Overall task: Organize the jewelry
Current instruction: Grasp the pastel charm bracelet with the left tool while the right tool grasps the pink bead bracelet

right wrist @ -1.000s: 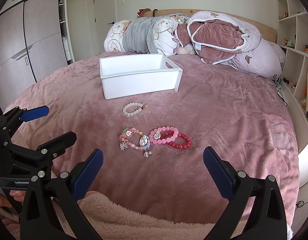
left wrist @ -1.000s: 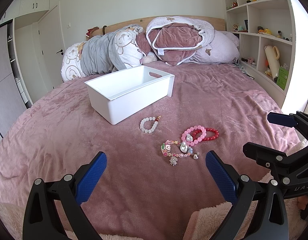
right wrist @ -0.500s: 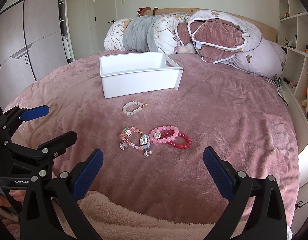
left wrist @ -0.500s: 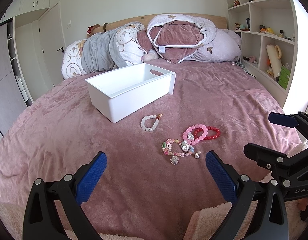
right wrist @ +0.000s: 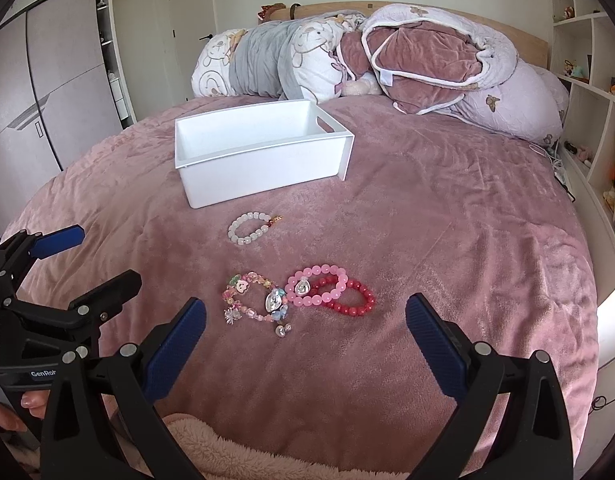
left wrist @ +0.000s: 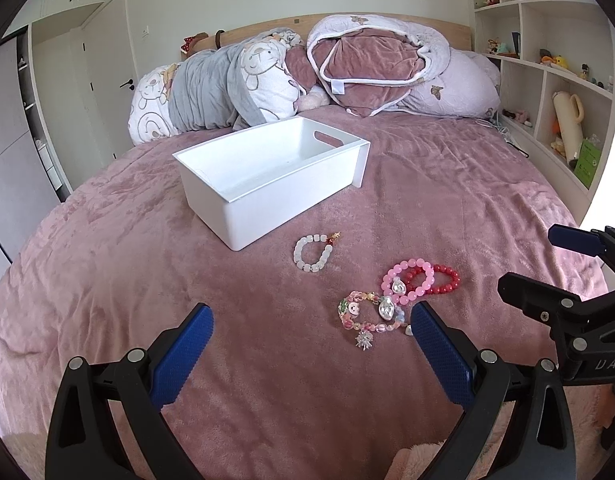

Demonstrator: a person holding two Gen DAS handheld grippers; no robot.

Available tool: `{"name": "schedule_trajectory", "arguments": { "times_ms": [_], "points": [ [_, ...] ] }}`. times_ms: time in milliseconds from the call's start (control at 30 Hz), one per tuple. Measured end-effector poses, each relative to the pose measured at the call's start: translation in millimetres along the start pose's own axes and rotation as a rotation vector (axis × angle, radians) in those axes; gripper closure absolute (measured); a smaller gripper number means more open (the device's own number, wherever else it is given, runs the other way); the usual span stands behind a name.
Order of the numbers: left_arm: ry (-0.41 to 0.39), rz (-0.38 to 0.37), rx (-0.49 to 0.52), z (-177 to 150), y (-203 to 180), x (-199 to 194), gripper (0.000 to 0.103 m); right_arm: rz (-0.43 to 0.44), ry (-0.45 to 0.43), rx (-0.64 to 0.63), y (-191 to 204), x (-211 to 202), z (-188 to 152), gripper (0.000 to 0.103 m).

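Observation:
Several bracelets lie on the pink bedspread: a white bead bracelet (left wrist: 312,253) (right wrist: 249,228), a pink one (left wrist: 407,286) (right wrist: 317,290) overlapping a red one (left wrist: 441,284) (right wrist: 353,298), and a multicoloured charm bracelet (left wrist: 367,315) (right wrist: 256,301). Behind them stands an empty white bin (left wrist: 267,178) (right wrist: 259,152). My left gripper (left wrist: 311,334) hovers open just short of the charm bracelet. My right gripper (right wrist: 305,326) is open too, held above the bed in front of the pink and red bracelets. Both hold nothing.
Pillows and a rolled quilt (left wrist: 371,64) pile up at the headboard. Shelves (left wrist: 555,80) line the right wall, wardrobes (right wrist: 55,80) the left. A fluffy pink fabric (right wrist: 235,452) lies at the bed's near edge. A hand (right wrist: 11,408) holds the left gripper.
Both grippers have shifted slightly forward toward the bracelets and tilted a little; the jewelry and bin have not moved.

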State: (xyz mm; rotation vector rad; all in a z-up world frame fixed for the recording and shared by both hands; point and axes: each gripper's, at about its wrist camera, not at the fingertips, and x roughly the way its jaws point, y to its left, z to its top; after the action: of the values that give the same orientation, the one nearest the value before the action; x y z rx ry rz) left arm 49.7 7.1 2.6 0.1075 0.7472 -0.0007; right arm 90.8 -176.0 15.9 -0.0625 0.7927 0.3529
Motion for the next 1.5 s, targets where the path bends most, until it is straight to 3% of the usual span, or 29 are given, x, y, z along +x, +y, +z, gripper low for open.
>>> {"name": "schedule_trajectory", "arguments": {
  "times_ms": [133,333,500,700,900,967,1000,1033,1167,1233,1300,1333,1400,1500],
  "points": [
    [0.056,-0.035,0.034,16,-2,24,0.003,-0.036,0.023,-0.027,-7,17,17,0.005],
    [0.207,-0.119,0.039,27,-2,78,0.003,-0.040,0.071,0.006,-31,58,45,0.005],
    [0.297,-0.114,0.058,27,-1,120,0.003,-0.034,0.127,-0.022,-40,106,65,0.021],
    [0.409,-0.140,0.065,18,1,164,0.003,-0.041,0.240,-0.090,-39,160,61,0.032],
    [0.455,-0.157,0.074,6,-2,178,0.005,-0.048,0.345,-0.146,-38,195,44,0.037],
    [0.460,-0.156,0.074,4,-5,182,0.021,-0.059,0.364,-0.165,-36,203,38,0.038],
    [0.472,-0.167,0.066,3,-6,184,0.036,-0.066,0.374,-0.174,-36,207,35,0.039],
    [0.481,-0.182,0.055,1,-6,186,0.042,-0.068,0.389,-0.182,-34,212,32,0.041],
    [0.483,-0.184,0.079,-3,-11,187,0.043,-0.061,0.422,-0.191,-33,226,23,0.047],
    [0.486,-0.208,0.073,-3,-13,188,0.056,-0.038,0.425,-0.183,-33,228,23,0.052],
    [0.492,-0.240,0.056,-3,-13,188,0.068,0.005,0.448,-0.176,-30,228,21,0.068],
    [0.494,-0.253,0.050,-3,-14,188,0.073,0.012,0.453,-0.184,-27,227,19,0.070],
    [0.491,-0.272,0.043,-3,-15,188,0.080,0.036,0.458,-0.195,-24,225,14,0.081],
    [0.483,-0.283,0.029,-3,-17,186,0.082,0.056,0.443,-0.157,-27,222,14,0.084]
  ]
}}
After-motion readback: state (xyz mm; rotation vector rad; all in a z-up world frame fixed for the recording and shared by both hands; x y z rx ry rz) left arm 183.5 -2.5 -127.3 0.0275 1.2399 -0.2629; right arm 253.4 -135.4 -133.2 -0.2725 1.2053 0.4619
